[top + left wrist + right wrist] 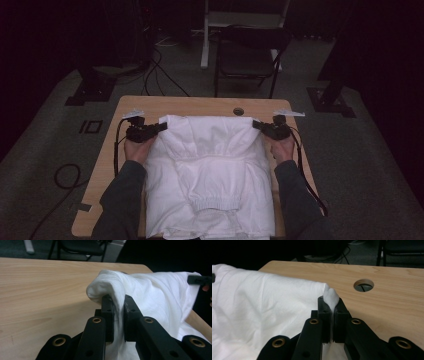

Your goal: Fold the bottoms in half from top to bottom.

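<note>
The fingers (130, 315) of the left gripper (118, 302) are closed narrow on a bunched corner of the white garment (155, 295), and the cloth is pressed between them. The fingers (324, 315) of the right gripper (331, 302) pinch the opposite corner in the same way, with a small tuft of cloth standing up above them.

In the high view the left gripper (161, 127) and the right gripper (258, 124) hold the two far corners, and the edge between them runs straight across the table (200, 103), from one side to the other. From this edge the white garment (210, 170) lies toward the person, so its long axis points from the far side of the table to the near side, where a ribbed hem is seen.

Both hands are equally near to the cloth. I judge that the coming move depends on this: the held far edge must travel along the long axis, probably toward the person, and both corners should stay level.
</note>
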### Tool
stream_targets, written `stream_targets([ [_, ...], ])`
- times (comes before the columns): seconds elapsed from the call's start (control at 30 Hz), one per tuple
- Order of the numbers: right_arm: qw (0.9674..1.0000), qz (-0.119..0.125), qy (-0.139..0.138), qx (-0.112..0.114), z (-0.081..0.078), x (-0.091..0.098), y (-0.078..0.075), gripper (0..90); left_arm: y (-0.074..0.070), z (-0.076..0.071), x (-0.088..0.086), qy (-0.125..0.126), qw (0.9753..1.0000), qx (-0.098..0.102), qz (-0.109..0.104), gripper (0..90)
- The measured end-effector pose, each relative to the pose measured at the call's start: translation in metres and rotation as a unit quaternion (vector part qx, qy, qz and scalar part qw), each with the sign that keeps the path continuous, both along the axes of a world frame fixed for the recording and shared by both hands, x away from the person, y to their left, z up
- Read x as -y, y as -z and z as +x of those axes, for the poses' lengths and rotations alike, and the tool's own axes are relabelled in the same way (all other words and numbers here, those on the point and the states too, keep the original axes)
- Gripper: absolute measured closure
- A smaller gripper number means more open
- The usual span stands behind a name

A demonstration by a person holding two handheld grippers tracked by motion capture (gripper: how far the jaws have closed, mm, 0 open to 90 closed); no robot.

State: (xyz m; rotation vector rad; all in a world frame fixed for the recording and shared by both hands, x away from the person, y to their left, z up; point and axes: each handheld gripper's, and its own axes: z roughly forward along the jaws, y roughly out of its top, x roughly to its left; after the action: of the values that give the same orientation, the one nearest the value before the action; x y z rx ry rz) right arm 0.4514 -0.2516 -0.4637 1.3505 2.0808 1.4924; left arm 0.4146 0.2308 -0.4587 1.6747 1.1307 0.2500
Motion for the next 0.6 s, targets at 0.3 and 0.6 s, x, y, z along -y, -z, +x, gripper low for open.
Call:
stream_targets([
  [0.3,0.9992,0.005,-0.039,0.006,-0.06,0.013,0.008,87.3,0.006,-0.056,0.001,0.04,0.9988,0.003,0.028,81.4],
  [0.6,0.9944,-0.046,-0.082,-0.049,-0.105,0.012,0.05,87.0,0.058,-0.107,0.01,0.078,0.9906,-0.07,0.088,80.5],
])
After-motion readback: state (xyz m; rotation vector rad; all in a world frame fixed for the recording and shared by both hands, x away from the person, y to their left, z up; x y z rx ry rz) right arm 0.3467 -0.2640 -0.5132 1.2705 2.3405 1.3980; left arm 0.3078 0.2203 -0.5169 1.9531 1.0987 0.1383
